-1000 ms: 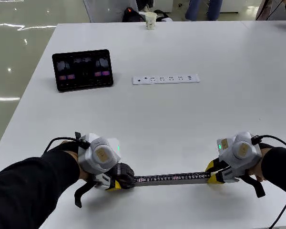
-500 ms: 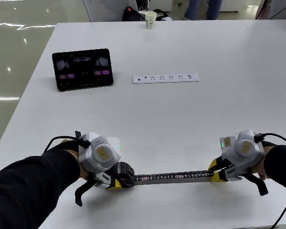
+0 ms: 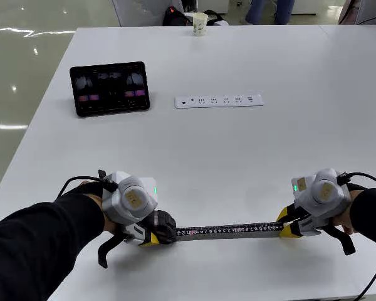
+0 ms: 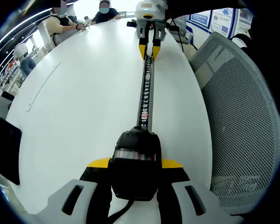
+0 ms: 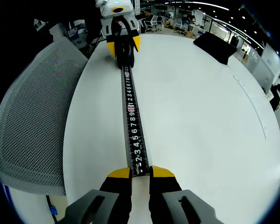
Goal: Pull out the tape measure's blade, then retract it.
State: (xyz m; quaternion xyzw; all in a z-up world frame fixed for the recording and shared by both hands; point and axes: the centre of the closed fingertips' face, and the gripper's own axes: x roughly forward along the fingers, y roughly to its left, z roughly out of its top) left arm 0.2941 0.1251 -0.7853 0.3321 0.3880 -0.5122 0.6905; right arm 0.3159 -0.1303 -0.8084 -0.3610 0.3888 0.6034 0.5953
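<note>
At the near edge of the table (image 3: 238,157) the left gripper (image 3: 148,237) clamps the tape measure (image 3: 163,226) and the right gripper (image 3: 287,224) pinches the blade (image 3: 229,231) tip, so pull level and straight rightward, never twisting.

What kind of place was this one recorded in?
Probably an open-plan office or lab: a large white table, a mesh office chair beside it, and a tablet and power strip on the table.
</note>
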